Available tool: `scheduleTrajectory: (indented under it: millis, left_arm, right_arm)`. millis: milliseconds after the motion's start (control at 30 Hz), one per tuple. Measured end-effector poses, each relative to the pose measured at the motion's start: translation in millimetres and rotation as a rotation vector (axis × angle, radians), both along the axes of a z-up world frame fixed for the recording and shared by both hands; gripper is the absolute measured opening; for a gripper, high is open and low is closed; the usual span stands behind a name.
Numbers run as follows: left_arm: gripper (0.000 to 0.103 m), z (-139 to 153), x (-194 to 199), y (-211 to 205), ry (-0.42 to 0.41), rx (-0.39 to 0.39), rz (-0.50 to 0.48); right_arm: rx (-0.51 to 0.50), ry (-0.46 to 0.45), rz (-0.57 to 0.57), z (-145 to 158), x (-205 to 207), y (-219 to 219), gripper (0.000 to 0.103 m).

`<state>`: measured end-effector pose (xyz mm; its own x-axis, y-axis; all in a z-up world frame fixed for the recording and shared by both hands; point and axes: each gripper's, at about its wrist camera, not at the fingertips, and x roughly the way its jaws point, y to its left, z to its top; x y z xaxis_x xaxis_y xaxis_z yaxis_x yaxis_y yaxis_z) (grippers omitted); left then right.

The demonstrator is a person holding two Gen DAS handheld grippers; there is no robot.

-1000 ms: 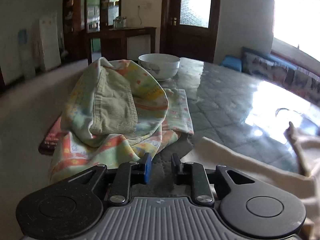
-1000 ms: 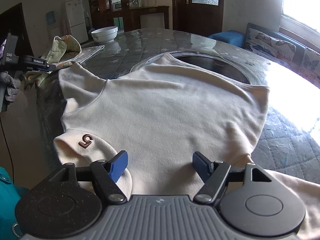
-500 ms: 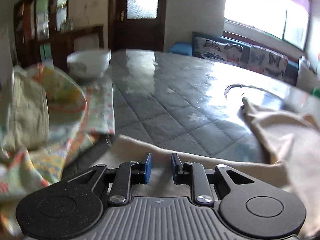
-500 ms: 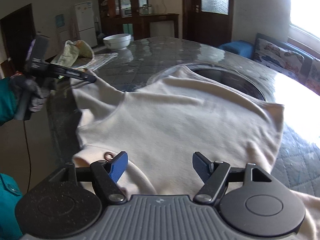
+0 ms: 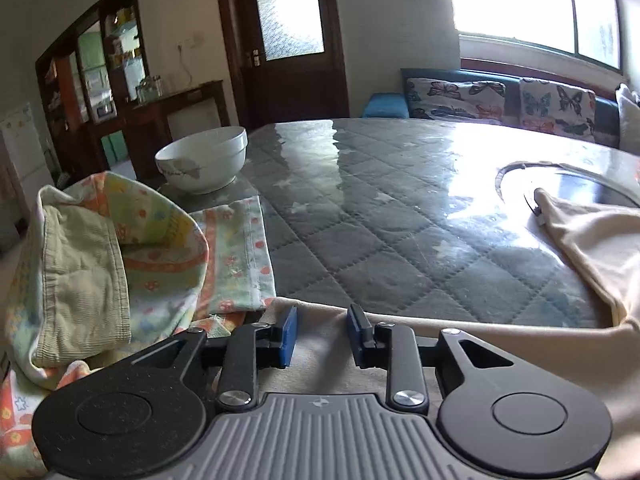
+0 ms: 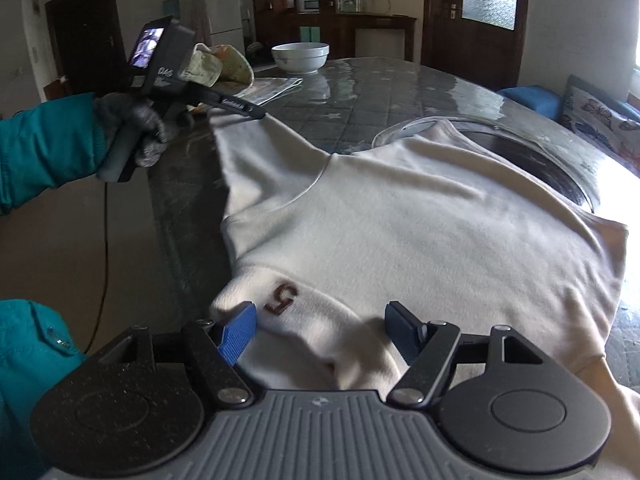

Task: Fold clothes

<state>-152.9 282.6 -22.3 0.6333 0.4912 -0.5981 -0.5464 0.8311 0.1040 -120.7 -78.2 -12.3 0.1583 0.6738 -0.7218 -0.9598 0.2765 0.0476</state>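
The cream long-sleeved cotton sweater [image 6: 420,216] is lying flat on the quilted grey table [image 5: 400,208]. My left gripper [image 5: 322,334], narrowly parted, has widened slightly over its sleeve; my right gripper [image 6: 320,332] is gaping, empty.

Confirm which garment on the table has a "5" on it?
The cream sweater spread flat; the brown 5 sits on its collar by the right gripper. The floral clothes by the bowl show none.

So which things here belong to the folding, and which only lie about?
For the job: cream shirt, left gripper, right gripper.
Lying about: white bowl, flowered cloth, table.
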Motion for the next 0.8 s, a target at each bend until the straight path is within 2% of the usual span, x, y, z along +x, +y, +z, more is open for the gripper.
scheduleTrajectory:
  millis: [167, 400, 633, 800]
  left_arm:
    - [0.032, 18.9, 2.4, -4.3, -0.028, -0.093, -0.039]
    - [0.035, 37.6, 44.5, -40.5, -0.062, -0.171, -0.22]
    - [0.035, 28.7, 127.2, -68.2, -0.004, -0.164, -0.324]
    - [0.033, 15.7, 172.8, -75.4, 0.046, -0.15, -0.347]
  right_arm:
    - [0.038, 0.052, -0.043, 12.5, 16.5, -12.2, 0.073]
    - [0.091, 0.035, -0.248, 33.7, 73.7, -34.7, 0.072]
    - [0.086, 0.004, -0.476, 31.4, 145.0, -54.8, 0.061]
    - [0.089, 0.025, -0.592, 21.0, 192.3, -57.2, 0.052]
